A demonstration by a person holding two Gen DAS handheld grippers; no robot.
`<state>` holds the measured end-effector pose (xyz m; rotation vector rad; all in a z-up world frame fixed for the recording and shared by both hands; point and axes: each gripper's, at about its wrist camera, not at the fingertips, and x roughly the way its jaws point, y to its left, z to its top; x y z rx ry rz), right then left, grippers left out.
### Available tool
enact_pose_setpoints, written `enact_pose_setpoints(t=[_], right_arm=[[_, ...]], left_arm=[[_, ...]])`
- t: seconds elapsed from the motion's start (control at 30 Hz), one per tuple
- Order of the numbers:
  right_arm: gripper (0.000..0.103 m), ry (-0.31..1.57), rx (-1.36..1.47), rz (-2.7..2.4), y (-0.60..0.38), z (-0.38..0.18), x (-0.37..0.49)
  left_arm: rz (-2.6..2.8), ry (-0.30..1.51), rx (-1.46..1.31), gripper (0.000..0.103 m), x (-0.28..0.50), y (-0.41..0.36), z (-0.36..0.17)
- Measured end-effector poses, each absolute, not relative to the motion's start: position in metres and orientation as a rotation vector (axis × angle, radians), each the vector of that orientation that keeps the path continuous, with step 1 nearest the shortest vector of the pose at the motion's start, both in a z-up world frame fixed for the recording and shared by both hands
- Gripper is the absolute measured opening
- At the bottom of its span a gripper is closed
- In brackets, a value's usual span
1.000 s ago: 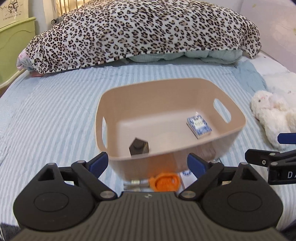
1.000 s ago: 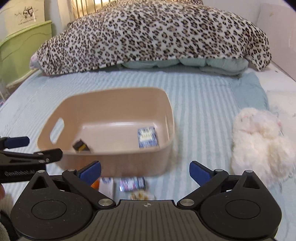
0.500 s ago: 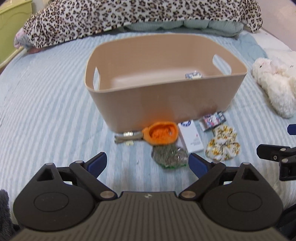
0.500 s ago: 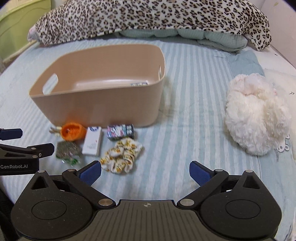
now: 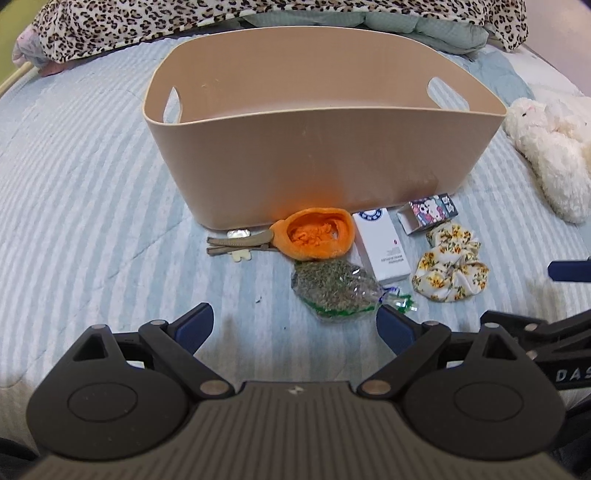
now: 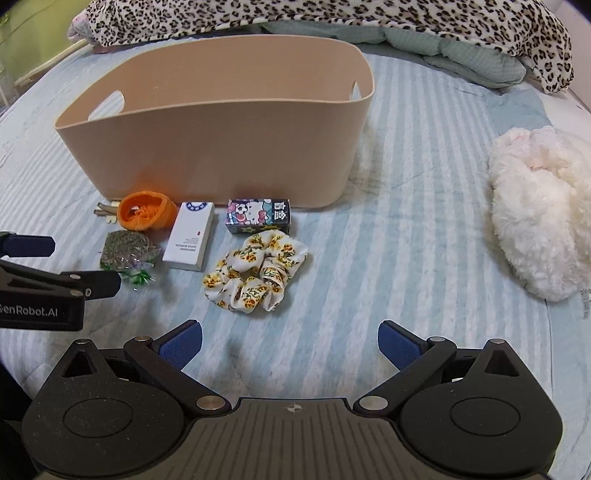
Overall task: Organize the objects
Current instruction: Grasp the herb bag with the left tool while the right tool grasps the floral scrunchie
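A beige plastic basket (image 5: 325, 155) (image 6: 221, 147) stands on the striped bed. In front of it lie an orange knitted pouch (image 5: 316, 232) (image 6: 147, 212), hair clips (image 5: 236, 245), a bag of dried herbs (image 5: 336, 290) (image 6: 127, 249), a white box (image 5: 380, 242) (image 6: 190, 234), a cartoon-print box (image 5: 430, 212) (image 6: 258, 216) and a floral scrunchie (image 5: 450, 269) (image 6: 255, 275). My left gripper (image 5: 295, 325) is open and empty, low above the bed, just short of the herb bag. My right gripper (image 6: 290, 341) is open and empty, just short of the scrunchie.
A white plush toy (image 5: 554, 155) (image 6: 543, 206) lies on the bed to the right. A leopard-print duvet (image 5: 258, 18) (image 6: 332, 18) and a green pillow (image 6: 461, 51) are piled behind the basket. The left gripper's side shows in the right wrist view (image 6: 44, 280).
Both grippers have dropped from above the basket and pulled back, low over the bed. The basket's inside has gone out of sight and the items in front came into view.
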<state>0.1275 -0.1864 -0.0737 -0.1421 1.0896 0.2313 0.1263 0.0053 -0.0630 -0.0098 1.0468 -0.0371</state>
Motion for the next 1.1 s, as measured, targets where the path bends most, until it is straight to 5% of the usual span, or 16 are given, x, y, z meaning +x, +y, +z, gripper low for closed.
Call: enact_pose_setpoints(t=[0.8, 1.1], right_arm=[[0.102, 1.098, -0.06, 0.27, -0.18, -0.107, 0.161], [0.08, 1.079, -0.079, 0.258, -0.17, -0.114, 0.167]], left_arm=[[-0.051, 1.081, -0.142, 0.094, 0.17, 0.016, -0.099], [-0.041, 1.071, -0.053, 0.072, 0.161, 0.016, -0.099]])
